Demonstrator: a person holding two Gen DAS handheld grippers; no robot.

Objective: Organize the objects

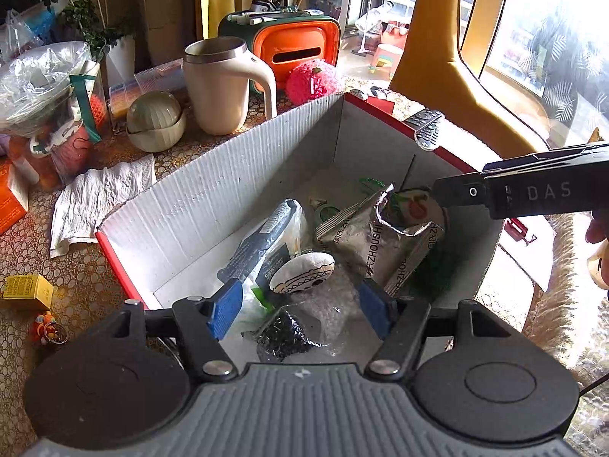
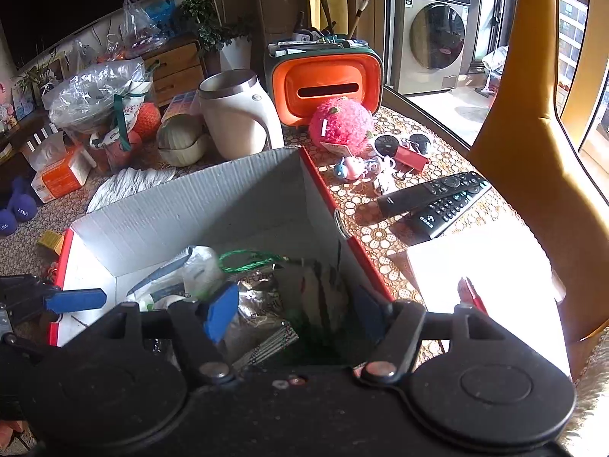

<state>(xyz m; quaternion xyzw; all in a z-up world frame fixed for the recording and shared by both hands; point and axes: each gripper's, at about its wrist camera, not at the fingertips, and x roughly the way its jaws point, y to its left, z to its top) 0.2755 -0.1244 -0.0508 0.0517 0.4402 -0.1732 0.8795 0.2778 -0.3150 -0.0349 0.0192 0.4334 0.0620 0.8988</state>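
A white cardboard box with red edges (image 1: pixel 213 198) stands on the table; it also shows in the right wrist view (image 2: pixel 198 209). Inside lie silver snack packets (image 1: pixel 380 236), a white patterned pouch (image 1: pixel 302 272), a dark-labelled plastic bag (image 1: pixel 262 243), a black mesh item (image 1: pixel 283 333) and a green cord (image 2: pixel 247 259). My left gripper (image 1: pixel 300 310) is open and empty above the box's near side, over the white pouch. My right gripper (image 2: pixel 293 314) is open and empty over the box's right part; its body enters the left wrist view (image 1: pixel 533 190) from the right.
Behind the box stand a cream mug (image 2: pixel 238 114), an orange and green organizer (image 2: pixel 327 83), a pink plush ball (image 2: pixel 340 122) and stacked bowls (image 2: pixel 180 144). Two remotes (image 2: pixel 437 198), sunglasses, a red clip and small toys lie right of it. A crumpled towel (image 1: pixel 99 198) lies left.
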